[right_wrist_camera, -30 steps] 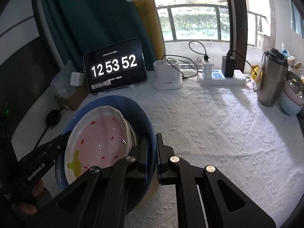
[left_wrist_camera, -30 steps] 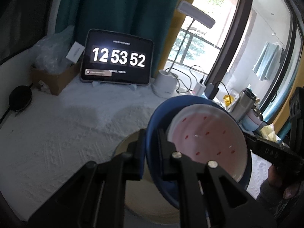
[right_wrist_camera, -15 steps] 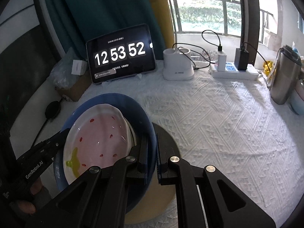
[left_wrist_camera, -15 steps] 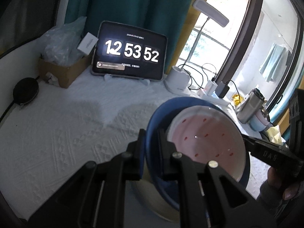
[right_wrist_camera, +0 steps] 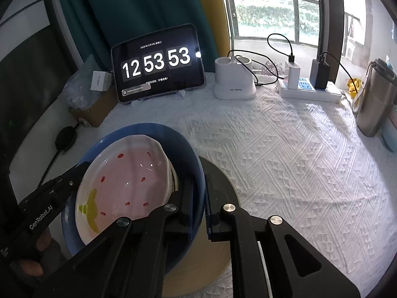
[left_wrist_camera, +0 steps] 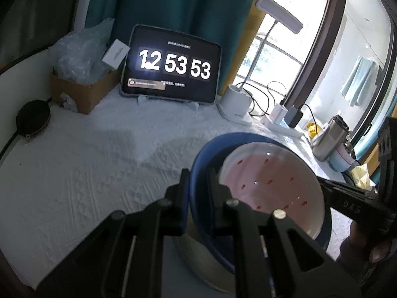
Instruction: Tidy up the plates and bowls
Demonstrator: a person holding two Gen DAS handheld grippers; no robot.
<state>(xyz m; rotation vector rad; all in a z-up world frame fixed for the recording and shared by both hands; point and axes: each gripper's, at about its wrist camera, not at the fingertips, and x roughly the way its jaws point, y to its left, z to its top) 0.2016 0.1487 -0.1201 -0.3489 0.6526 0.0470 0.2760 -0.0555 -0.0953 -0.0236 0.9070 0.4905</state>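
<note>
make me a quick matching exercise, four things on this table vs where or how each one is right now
Things:
1. blue bowl
2. pink dish
3. tablet
4. steel flask

States:
a. propped at the back, showing a clock
b. nested inside another dish
c. rim pinched by both hand-held grippers
d. upright at the right edge of the table

Pairs: 1-c, 2-b, 3-a, 4-d

Left gripper [left_wrist_camera: 198,181] pinches blue bowl [left_wrist_camera: 198,164] rim, apparently.

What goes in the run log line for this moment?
left gripper: shut on blue bowl rim | right gripper: shut on opposite rim | pink dish nested inside | beige plate below
</note>
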